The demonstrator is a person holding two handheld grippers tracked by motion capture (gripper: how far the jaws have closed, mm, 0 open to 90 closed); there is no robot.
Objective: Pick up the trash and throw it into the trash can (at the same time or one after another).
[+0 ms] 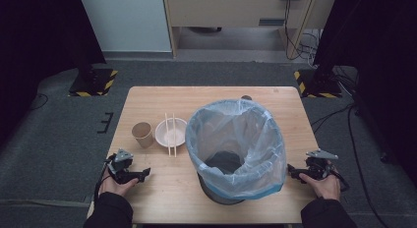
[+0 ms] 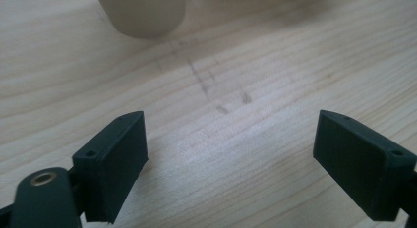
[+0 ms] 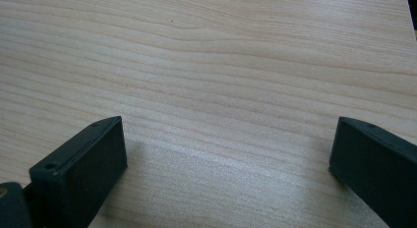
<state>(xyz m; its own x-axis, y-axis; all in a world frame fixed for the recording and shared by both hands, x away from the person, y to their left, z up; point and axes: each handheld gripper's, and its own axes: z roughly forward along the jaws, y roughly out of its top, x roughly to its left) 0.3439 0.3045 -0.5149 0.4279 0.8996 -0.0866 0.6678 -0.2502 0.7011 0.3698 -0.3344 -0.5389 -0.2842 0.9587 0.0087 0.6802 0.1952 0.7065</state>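
Work in hand: clearing the meal things into the lined bin, as it looks; nothing gripped yet.
Paper cup: stands upright, left of centre in the high view, just beside the bowl; in the left gripper view its base shows at the upper left, blurred.
Chopsticks: laid across the bowl, side by side; long axis runs from the far edge of the table toward the near edge.
Bin: centre-right of the high view, lined with a clear bag, mouth open upward; it stands between the two hands.
Key relation: the cup lies up-frame and slightly right of the left gripper, near it with bare wood between; the bin blocks the right gripper from it; the left hand is the nearer.
Left gripper state: jaws spread wide, nothing between them; bare table below.
Right gripper state: jaws also wide apart and empty; plain wood grain ahead.
Pose: both forearms enter from the bottom edge; the grippers sit low over the near edge of the table, each pointing inward toward the bin.
Likely next move: a judgement only; left gripper forward to the cup.
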